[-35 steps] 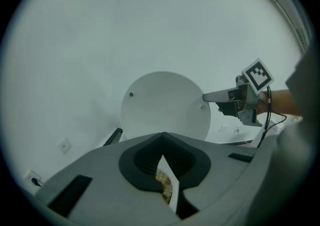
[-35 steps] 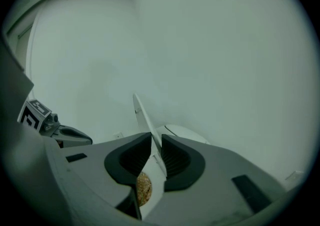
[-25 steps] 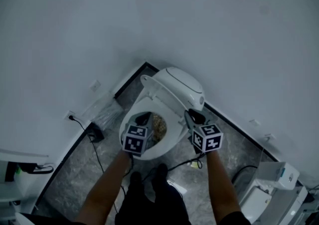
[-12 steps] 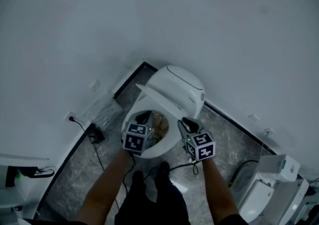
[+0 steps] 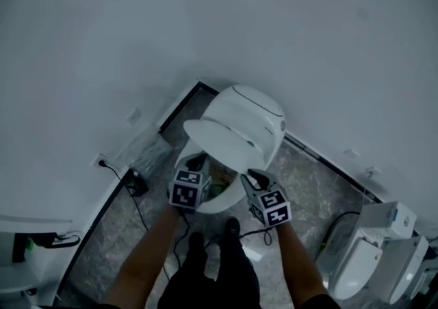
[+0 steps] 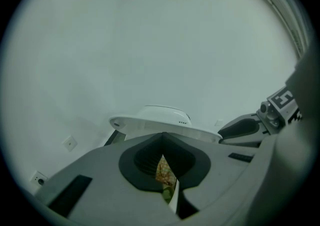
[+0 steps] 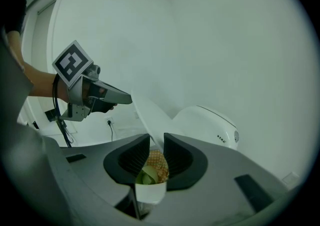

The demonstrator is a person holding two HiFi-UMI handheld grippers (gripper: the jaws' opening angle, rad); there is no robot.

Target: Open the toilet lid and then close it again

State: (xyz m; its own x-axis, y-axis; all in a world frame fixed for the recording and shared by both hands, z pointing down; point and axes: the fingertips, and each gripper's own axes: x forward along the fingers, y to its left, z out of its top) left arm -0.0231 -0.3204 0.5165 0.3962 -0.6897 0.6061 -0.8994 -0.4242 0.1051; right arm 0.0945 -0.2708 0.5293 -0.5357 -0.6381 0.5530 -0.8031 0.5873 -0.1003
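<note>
The toilet lid [image 5: 229, 138] tips further down over the bowl [image 5: 227, 201]. The right gripper [image 5: 253, 177] is nearer the person, its jaws just opening around the lid's edge.

White walls [image 5: 102, 40]; grey marbled floor [image 5: 321, 191]; black skirting [image 5: 178, 105]; wall socket [image 5: 100, 161].

No legible print (tiny mark on toilet [image 7: 200, 125] unreadable)

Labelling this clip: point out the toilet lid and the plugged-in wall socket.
toilet lid [image 5: 222, 140], head view, middle of its white surface
wall socket [image 5: 100, 161], head view, on the plug
</note>
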